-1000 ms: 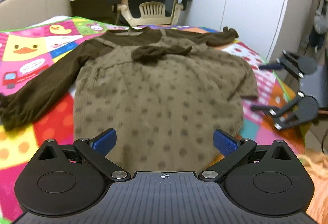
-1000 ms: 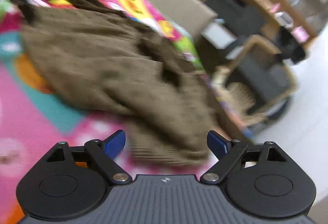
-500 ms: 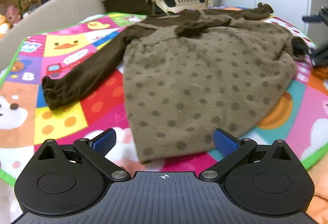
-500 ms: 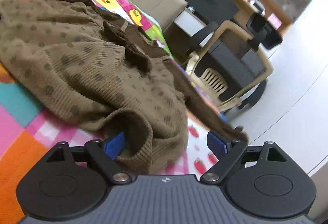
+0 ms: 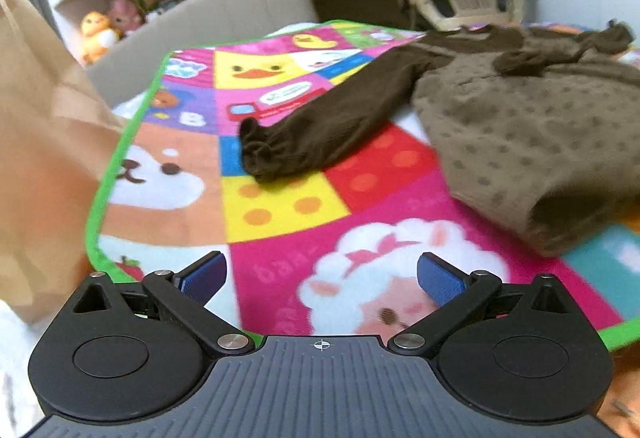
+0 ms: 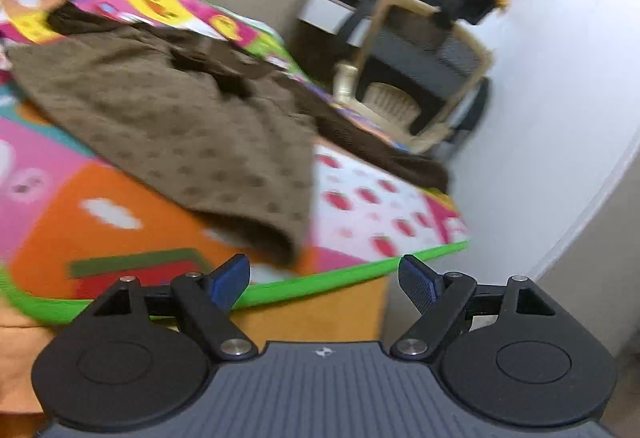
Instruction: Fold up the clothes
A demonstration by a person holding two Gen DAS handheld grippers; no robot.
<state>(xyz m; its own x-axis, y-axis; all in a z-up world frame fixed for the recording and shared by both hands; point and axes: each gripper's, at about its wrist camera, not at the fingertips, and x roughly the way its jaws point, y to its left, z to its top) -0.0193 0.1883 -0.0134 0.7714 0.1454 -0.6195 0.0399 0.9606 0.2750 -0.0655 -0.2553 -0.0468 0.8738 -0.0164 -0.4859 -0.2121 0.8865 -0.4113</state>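
Note:
A brown child's dress point(image 5: 532, 125) with darker dots lies spread on a colourful play mat point(image 5: 280, 197). Its dark brown left sleeve point(image 5: 320, 129) stretches out toward the mat's left side. My left gripper point(image 5: 320, 274) is open and empty, above the mat's near edge, short of the sleeve cuff. In the right wrist view the dress point(image 6: 180, 125) lies ahead, its hem corner just beyond my right gripper point(image 6: 324, 278), which is open and empty over the mat's green edge. The other sleeve point(image 6: 380, 149) runs toward the wall.
A brown paper bag point(image 5: 36, 141) stands at the mat's left. A beige cushion point(image 5: 208, 25) borders the far side, with soft toys point(image 5: 104, 33) behind. An office chair point(image 6: 412, 77) stands beyond the mat, next to a white wall point(image 6: 560, 97).
The left gripper has swung left, from facing the dress body to facing the left sleeve and mat. The right gripper has pulled back from the hem; the fabric no longer lies between its fingers.

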